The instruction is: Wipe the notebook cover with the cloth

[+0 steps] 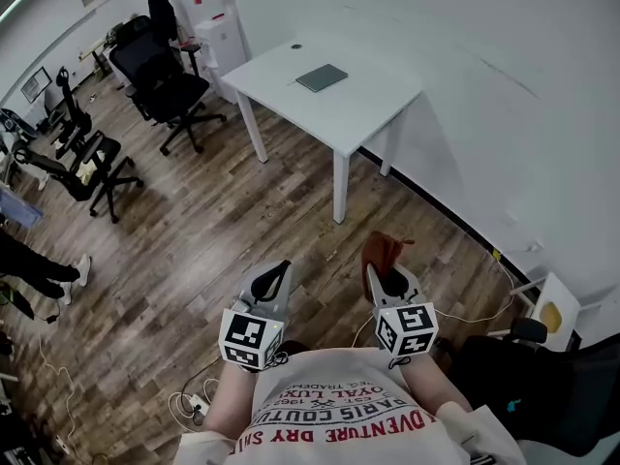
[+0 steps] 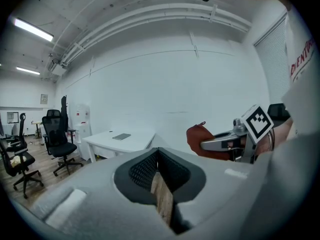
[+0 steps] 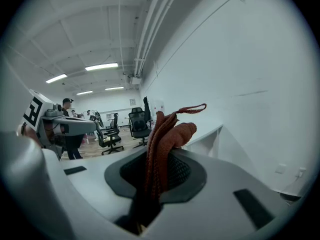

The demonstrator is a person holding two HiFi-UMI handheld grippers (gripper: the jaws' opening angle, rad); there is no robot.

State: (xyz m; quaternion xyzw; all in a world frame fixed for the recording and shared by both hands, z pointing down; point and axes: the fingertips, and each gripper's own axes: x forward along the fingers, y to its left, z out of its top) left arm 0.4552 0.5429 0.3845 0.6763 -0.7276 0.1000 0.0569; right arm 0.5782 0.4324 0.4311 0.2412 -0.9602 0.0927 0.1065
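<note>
A dark grey notebook [image 1: 322, 77] lies flat on the white table [image 1: 358, 114] across the room; in the left gripper view the notebook [image 2: 121, 136] is small on the table [image 2: 135, 143]. A rust-red cloth [image 1: 382, 250] is bunched in my right gripper [image 1: 381, 273], whose jaws are shut on it; the cloth [image 3: 162, 144] sticks up between them in the right gripper view. My left gripper [image 1: 277, 277] is held beside it, jaws shut with nothing between them. Both grippers are close to my body, far from the table.
Black office chairs [image 1: 165, 80] stand left of the table, more chairs [image 1: 82, 158] further left. A water dispenser [image 1: 218, 37] stands by the back wall. Cables [image 1: 194, 395] lie on the wooden floor near my feet. A person's legs [image 1: 39, 269] show at the left edge.
</note>
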